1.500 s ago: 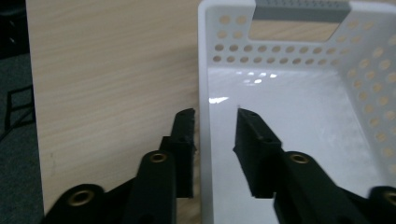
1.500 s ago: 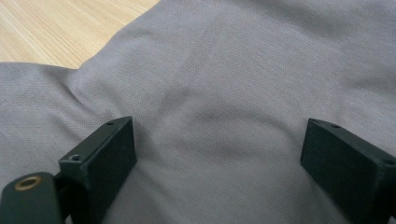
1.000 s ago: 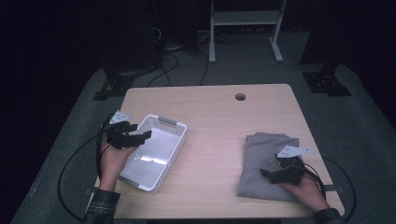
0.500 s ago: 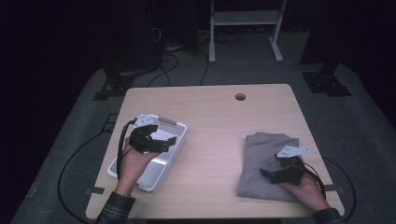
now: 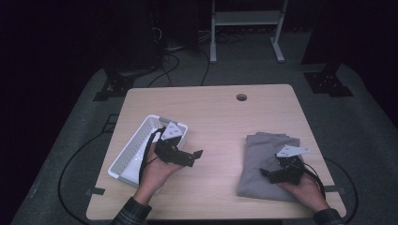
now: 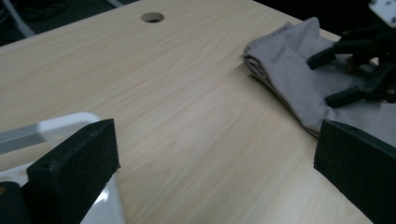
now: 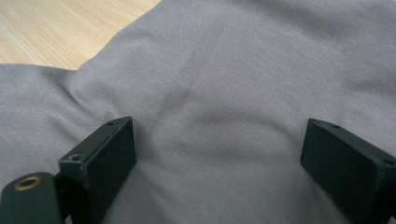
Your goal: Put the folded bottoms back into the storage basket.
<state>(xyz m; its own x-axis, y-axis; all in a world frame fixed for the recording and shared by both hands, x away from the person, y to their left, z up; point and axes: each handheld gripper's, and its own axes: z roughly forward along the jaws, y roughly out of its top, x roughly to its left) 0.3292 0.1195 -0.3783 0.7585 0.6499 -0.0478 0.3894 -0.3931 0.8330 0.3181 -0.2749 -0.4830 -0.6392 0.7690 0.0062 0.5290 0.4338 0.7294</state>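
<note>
The folded grey cloth (image 5: 267,164) lies at the right of the worktop (image 5: 220,117). The right tongs (image 5: 274,174) stand wide over it; the left tongs (image 5: 190,158), just opened wide and empty, hang beside the white basket (image 5: 136,147). Pinch all the layers at an edge before lifting.

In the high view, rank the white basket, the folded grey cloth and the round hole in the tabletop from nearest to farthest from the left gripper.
1. White basket: right beside the left gripper, on its left.
2. Folded grey cloth: across the table, under the right gripper.
3. Round hole: by the far edge.
</note>
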